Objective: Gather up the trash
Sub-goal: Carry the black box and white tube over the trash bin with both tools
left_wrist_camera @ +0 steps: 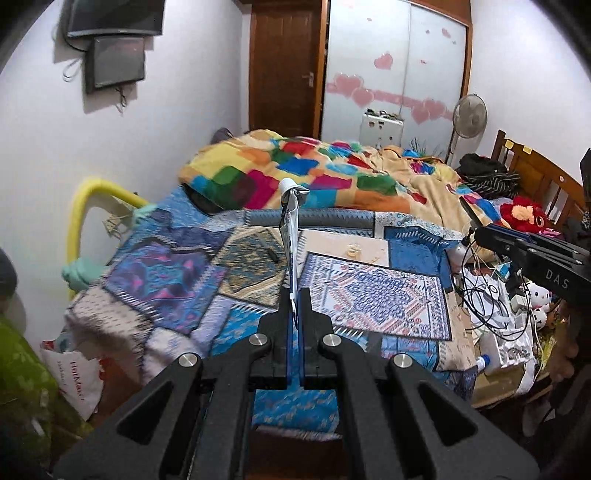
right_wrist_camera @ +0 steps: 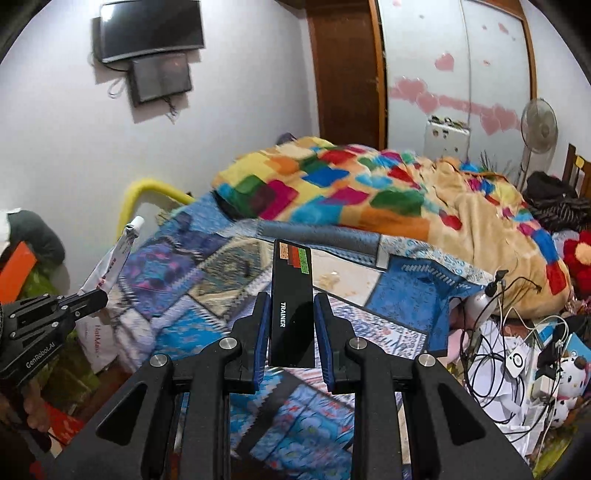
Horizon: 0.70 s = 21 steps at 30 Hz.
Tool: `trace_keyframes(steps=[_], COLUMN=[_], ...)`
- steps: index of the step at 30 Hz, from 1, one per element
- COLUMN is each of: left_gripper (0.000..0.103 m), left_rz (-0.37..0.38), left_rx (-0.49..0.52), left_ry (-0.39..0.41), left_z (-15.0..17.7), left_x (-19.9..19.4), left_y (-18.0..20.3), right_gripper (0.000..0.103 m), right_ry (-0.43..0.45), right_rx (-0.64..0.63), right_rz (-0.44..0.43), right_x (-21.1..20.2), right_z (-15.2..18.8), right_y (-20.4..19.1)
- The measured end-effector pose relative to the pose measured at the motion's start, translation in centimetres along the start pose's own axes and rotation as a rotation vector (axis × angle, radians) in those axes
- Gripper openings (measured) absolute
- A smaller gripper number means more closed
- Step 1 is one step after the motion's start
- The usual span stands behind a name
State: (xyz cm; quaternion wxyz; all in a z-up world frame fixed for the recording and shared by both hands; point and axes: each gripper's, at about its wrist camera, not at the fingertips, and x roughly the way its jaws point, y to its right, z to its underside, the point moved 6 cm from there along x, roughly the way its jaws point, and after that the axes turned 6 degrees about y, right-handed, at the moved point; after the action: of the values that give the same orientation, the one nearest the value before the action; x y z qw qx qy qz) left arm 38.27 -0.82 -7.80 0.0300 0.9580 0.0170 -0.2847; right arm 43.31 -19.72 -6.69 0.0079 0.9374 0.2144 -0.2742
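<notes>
Left gripper (left_wrist_camera: 294, 295) clamped on flattened tube (left_wrist_camera: 291, 221) above tips; right gripper (right_wrist_camera: 291, 317) clamped on black box (right_wrist_camera: 291, 295) btwn pads. Keep both squeezed, carry level to bin w/o tilting.

Colourful blanket (left_wrist_camera: 295, 166) on patterned bedspread (left_wrist_camera: 177, 273)

I am in a lived-in home bedroom. A bed (left_wrist_camera: 229, 266) fills the space below me, spread with patterned blue patchwork covers and a rumpled blanket (left_wrist_camera: 314, 170) of bright coloured squares. Beyond it stand a brown wooden door (left_wrist_camera: 282, 66) and a wardrobe (left_wrist_camera: 395, 62) with frosted sliding panels dotted with pink hearts. A dark screen (right_wrist_camera: 151, 29) hangs on the white wall, a pedestal fan (left_wrist_camera: 469, 114) stands in the corner, and plush toys (left_wrist_camera: 524, 214) and tangled cables (left_wrist_camera: 487, 291) crowd the bedside.
</notes>
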Motion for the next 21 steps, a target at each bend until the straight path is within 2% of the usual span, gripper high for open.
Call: trace_keyframes(steps=[4,10,21], left_gripper=[0.001,0.001,0.001], left_rz=[-0.045,-0.095,-0.197], left_rx=[0.001,-0.052,-0.137], left_ry=[0.021,0.032,-0.003], left_z=[1.0,3.8,10.2], left_x=[-4.0,-8.9,-15.3], left_y=[-2.0,-5.8,-13.5], right_gripper=[0.021,0.021,0.021], right_ry=[0.021,0.038,-0.007], right_rx=[-0.016,-0.057,-0.195], right_rz=[-0.031,-0.098,-0.223], right_x=[-2.3,-4.9,-5.6], right_z=[0.1,0.5,3.3], right_y=[-2.6,-7.4,-17.4])
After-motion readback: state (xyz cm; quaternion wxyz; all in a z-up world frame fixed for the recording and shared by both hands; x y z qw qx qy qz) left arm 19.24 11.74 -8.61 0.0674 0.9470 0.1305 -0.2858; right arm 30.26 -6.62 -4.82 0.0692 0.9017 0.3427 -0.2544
